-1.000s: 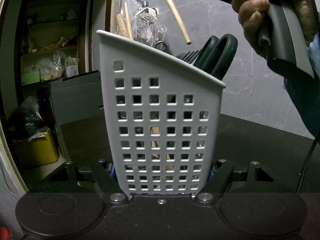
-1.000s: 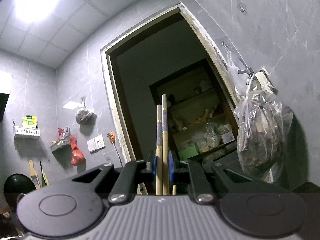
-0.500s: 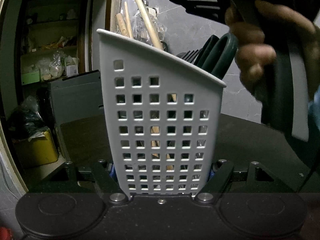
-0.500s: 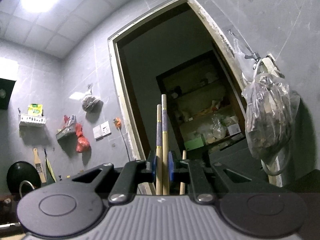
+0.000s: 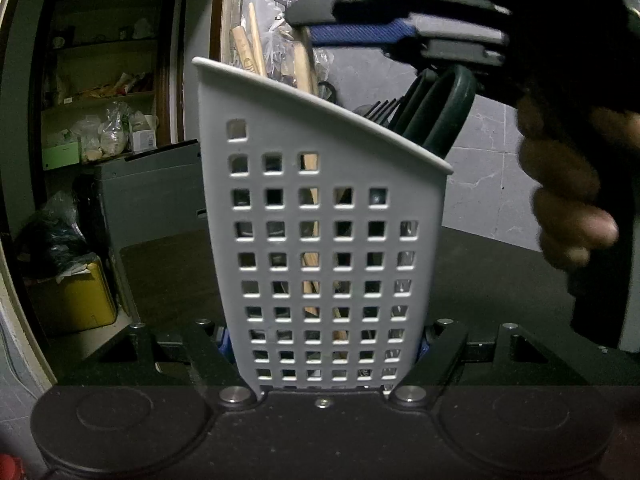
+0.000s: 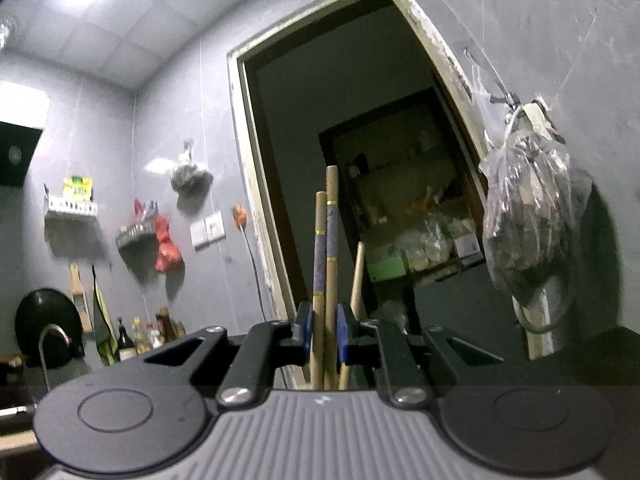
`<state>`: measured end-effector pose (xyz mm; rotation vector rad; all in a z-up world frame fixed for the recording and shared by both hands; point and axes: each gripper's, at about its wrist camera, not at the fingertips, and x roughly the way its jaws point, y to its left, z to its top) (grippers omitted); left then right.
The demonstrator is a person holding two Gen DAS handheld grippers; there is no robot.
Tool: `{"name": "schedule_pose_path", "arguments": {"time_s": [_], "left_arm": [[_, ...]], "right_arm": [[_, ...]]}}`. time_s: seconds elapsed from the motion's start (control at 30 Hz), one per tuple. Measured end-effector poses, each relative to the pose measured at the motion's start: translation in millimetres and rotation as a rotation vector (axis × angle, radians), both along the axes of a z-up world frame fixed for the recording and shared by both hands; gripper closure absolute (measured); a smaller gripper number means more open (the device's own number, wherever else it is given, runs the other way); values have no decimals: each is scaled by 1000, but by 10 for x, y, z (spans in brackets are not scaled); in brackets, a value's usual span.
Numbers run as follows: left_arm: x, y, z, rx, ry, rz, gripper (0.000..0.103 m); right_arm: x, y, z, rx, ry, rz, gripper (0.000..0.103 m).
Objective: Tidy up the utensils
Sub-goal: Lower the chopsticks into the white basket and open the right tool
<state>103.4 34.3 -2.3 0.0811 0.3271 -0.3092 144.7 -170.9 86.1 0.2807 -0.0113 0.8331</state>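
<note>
While left gripper clamps the white perforated plastic caddy, right gripper, pinching two purple-banded wooden chopsticks, has sunk them into it.

Utensil holder stands upright on the counter, its base between the left claw fingers. Inside it: wooden utensil handles toward the left, a fork and looped handles toward the right. Right claw sits above the holder's rim, a hand behind it on the right. A pair of chopsticks stands upright between the right claw's fingers, lower ends down in the holder. Doorway lies behind; shelves are inside it. A plastic bag hangs on the wall right of the doorway.
</note>
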Motion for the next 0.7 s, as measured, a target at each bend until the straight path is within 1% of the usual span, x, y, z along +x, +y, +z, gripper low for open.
{"name": "schedule_pose_path", "arguments": {"time_s": [0.13, 0.2, 0.53, 0.6, 0.63, 0.7], "left_arm": [[-2, -23, 0, 2, 1, 1, 26], [2, -25, -1, 0, 2, 2, 26], [-7, -13, 0, -9, -1, 5, 26], [-11, -9, 0, -9, -1, 5, 25], [-20, -5, -2, -10, -3, 6, 25], [-36, -4, 3, -13, -8, 6, 23]], "right_arm": [[-88, -8, -27, -64, 25, -16, 85], [-151, -17, -19, -86, 15, -34, 76], [-262, -43, -22, -102, 34, -74, 52], [-275, -55, -15, -102, 37, -83, 42], [-286, -63, -10, -102, 38, -90, 39], [-310, -86, 2, -95, 39, -103, 28]]}}
